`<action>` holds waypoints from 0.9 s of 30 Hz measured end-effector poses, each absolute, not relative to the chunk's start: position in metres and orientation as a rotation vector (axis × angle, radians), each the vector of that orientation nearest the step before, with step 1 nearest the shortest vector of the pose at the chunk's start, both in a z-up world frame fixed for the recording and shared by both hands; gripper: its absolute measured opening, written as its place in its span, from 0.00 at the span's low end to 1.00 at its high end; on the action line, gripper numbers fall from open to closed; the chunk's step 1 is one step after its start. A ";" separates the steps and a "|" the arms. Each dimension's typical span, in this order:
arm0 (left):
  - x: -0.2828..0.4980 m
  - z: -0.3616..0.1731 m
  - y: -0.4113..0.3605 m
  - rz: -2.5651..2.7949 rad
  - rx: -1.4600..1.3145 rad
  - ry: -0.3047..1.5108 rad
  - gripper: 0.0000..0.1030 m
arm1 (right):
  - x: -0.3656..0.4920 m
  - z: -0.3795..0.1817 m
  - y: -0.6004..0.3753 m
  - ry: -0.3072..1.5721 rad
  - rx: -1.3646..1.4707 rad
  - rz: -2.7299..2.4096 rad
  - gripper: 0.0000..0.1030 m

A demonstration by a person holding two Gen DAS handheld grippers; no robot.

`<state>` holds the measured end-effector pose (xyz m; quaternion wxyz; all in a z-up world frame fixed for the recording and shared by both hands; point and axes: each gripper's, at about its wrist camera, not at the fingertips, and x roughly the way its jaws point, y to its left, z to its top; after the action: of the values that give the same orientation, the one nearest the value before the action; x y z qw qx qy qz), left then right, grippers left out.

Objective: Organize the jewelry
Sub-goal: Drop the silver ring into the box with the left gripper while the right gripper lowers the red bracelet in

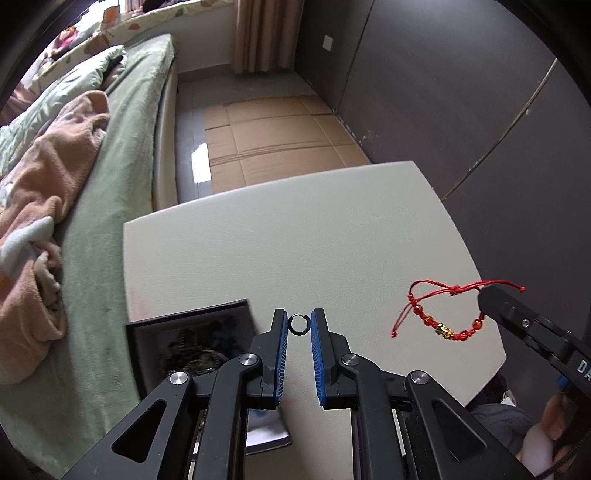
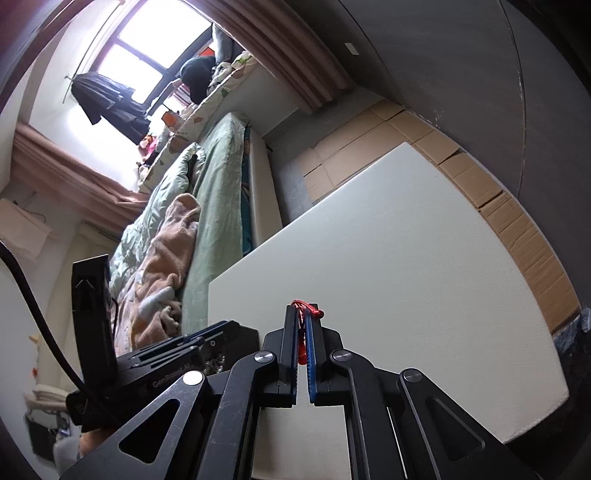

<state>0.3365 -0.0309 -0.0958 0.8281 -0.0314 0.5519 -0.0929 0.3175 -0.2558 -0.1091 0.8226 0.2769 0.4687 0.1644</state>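
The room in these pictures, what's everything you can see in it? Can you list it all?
ring: one, dark, pinched between the left gripper's pads
bracelet: one, red cord with red and gold beads, hanging from the right gripper
jewelry box: one, black, open, near left corner of the table
table: one, white, beside the bed
bed: one, green sheet, left of the table
blanket: one, peach, crumpled on the bed
cardboard: flattened sheets, brown, on the floor
curtains: beige, by the window
left gripper: black, blue pads, shut on the ring
right gripper: black, blue pads, shut on the bracelet
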 end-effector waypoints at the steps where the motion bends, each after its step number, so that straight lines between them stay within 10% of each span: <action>1: 0.334 -0.093 -0.025 -0.193 -0.073 1.165 0.13 | 0.318 -0.108 -0.251 0.992 0.588 0.360 0.05; 23: 0.282 -0.084 0.041 -0.276 -0.246 1.189 0.15 | 0.298 -0.082 -0.160 0.967 0.526 0.501 0.05; 27: 0.273 -0.073 0.059 -0.263 -0.275 1.155 0.57 | 0.300 -0.086 -0.150 0.982 0.523 0.519 0.05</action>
<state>0.2729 0.0591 -0.0729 0.8207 -0.1292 0.5426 -0.1238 0.2995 -0.1503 -0.0861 0.8175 0.2454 0.4606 0.2436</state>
